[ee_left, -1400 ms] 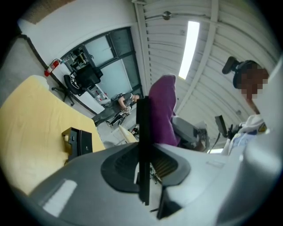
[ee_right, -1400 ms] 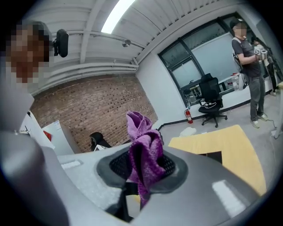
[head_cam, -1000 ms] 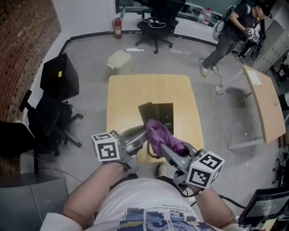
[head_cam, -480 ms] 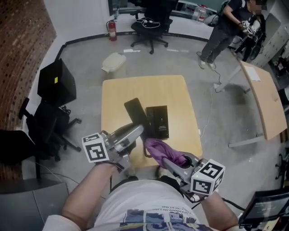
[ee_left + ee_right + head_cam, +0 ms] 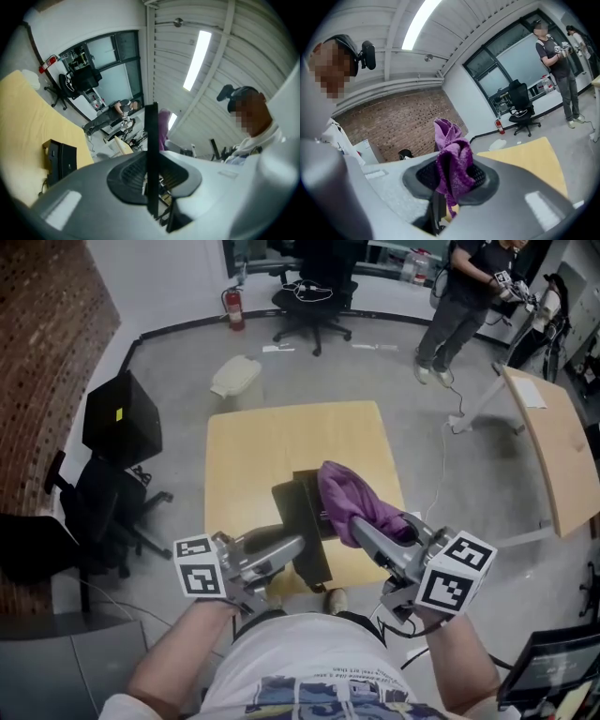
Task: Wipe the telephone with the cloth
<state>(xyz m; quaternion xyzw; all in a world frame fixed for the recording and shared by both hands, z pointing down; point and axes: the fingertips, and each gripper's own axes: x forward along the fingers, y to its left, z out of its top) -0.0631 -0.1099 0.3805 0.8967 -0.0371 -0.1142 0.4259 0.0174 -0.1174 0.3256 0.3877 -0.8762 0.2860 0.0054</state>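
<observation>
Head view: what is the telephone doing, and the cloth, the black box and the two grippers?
telephone: held up off the table, clamped in the left gripper
cloth: bunched up, pinched in the right gripper
left gripper: shut on the telephone
right gripper: shut on the cloth
black box: lying on the table, not held
</observation>
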